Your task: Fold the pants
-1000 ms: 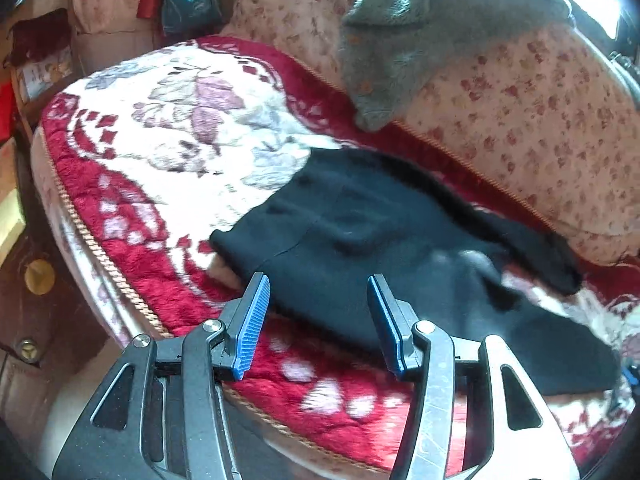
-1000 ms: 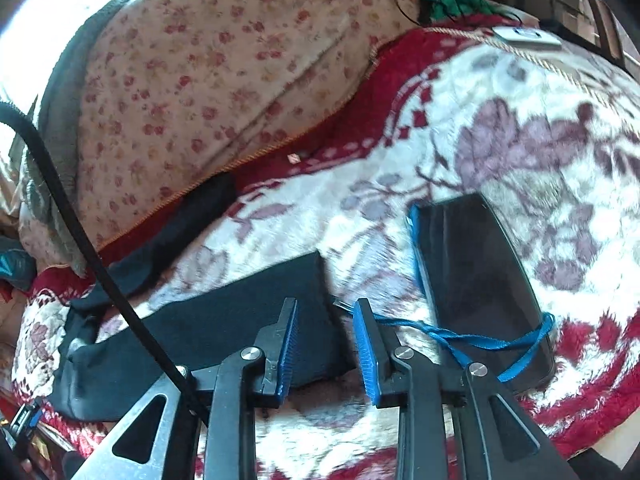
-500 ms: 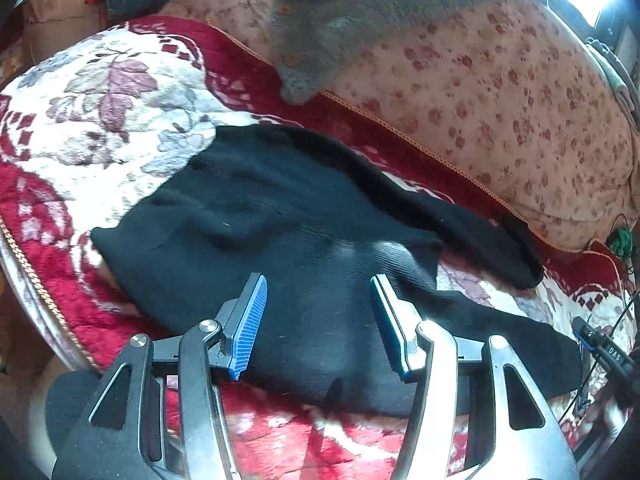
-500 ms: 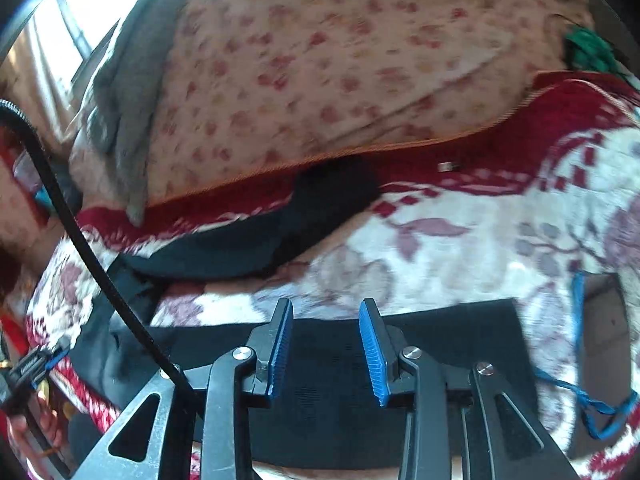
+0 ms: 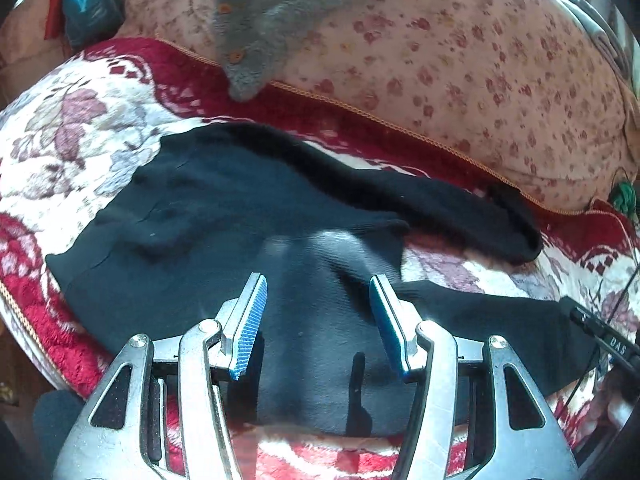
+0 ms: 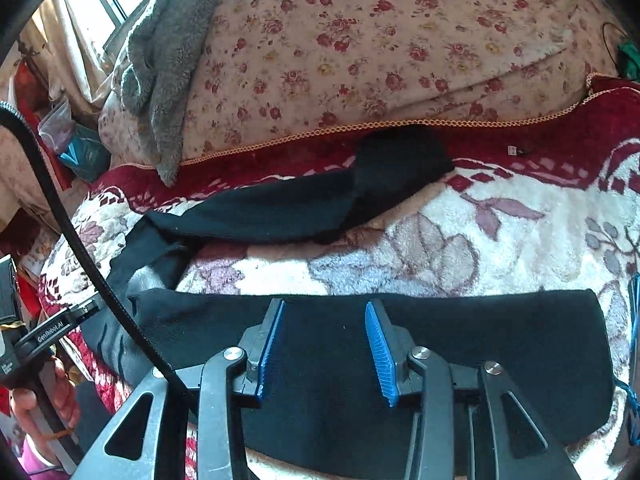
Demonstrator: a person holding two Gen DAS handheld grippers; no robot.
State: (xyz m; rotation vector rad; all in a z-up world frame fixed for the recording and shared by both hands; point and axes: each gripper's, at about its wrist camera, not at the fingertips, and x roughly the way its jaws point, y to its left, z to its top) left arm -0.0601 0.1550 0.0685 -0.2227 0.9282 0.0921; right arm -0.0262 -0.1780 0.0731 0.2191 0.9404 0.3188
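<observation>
Both the left gripper (image 5: 318,312) and right gripper (image 6: 324,344) hover with fingers spread wide and holding nothing above black pants (image 5: 224,216), which lie spread with legs apart on a red floral blanket (image 6: 500,232), before a floral cushion (image 6: 380,48) draped with grey fleece (image 5: 272,24).

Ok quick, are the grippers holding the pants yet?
Left gripper: open, holding nothing, above the black pants.
Right gripper: open, holding nothing.
</observation>
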